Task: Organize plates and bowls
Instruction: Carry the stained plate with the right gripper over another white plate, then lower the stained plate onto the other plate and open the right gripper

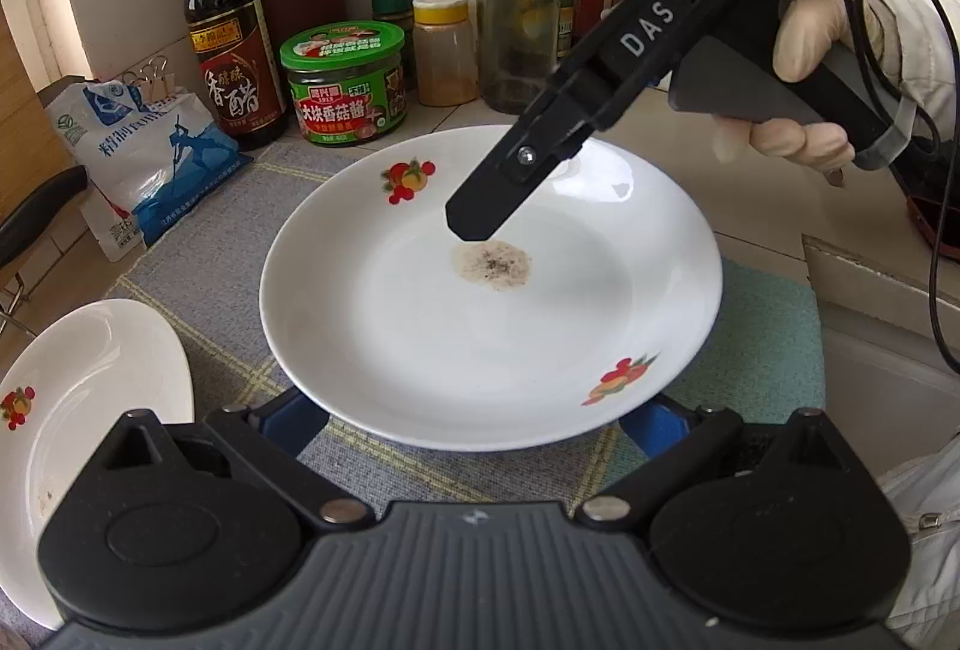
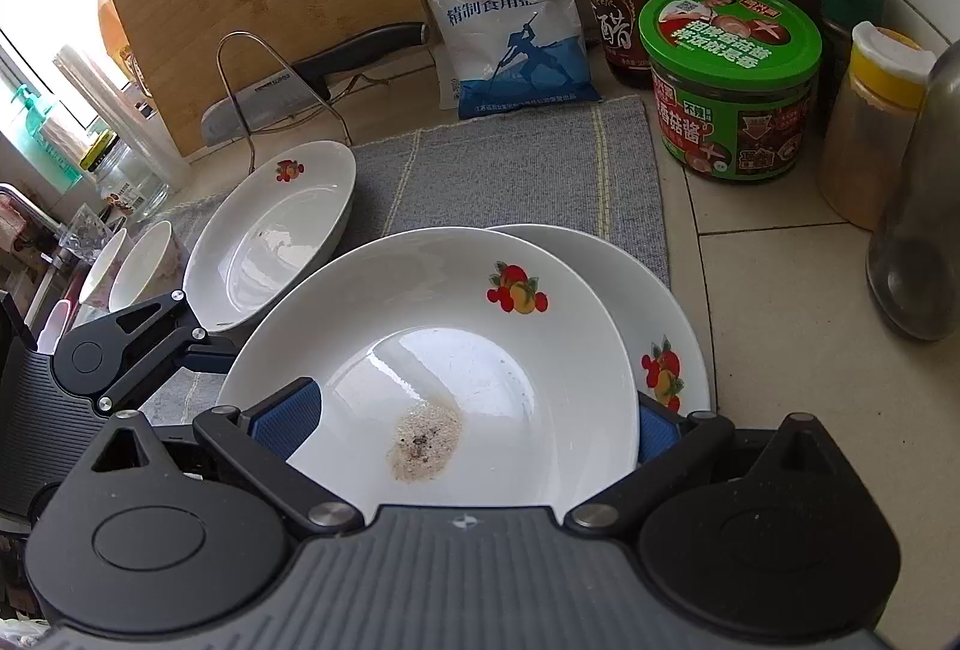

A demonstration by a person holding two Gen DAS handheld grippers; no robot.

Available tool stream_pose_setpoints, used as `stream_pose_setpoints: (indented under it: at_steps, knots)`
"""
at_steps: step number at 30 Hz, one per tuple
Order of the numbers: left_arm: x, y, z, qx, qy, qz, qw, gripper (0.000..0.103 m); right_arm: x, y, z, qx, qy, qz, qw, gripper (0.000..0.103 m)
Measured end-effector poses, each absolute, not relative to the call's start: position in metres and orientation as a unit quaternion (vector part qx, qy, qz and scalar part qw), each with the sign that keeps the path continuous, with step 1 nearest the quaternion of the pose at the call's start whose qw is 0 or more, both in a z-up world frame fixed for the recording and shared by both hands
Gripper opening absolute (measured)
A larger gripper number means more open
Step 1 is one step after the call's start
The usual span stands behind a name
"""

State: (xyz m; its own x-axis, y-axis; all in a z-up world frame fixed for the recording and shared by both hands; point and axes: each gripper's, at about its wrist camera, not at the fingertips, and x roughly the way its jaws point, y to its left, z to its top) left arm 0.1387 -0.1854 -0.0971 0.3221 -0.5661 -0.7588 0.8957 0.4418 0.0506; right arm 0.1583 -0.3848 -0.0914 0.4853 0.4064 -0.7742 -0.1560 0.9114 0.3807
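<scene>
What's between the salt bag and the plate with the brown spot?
Just the gray mat, with nothing on it, between the salt bag and the spotted plate; the right wrist view shows it.

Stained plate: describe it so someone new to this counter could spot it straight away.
Find the grey woven mat on the tiled counter, in front of the green-lidded jar. Three white fruit-printed plates are there. The stained plate is the middle one, overlapping a second plate on its right. Only it has a brown speckled stain in its well.
</scene>
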Motion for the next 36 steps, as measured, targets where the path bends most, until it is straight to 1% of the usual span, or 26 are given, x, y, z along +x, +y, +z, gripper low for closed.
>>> stream_pose_setpoints:
  at_steps: [23,36]
  knots:
    - [0.152,-0.190,-0.103,0.243,0.347,-0.484,0.766,0.102,0.144,-0.401,-0.088,0.148,0.479,0.138,0.854,0.103]
    - [0.147,-0.187,-0.098,0.244,0.345,-0.467,0.777,0.100,0.131,-0.395,-0.079,0.131,0.477,0.117,0.861,0.103]
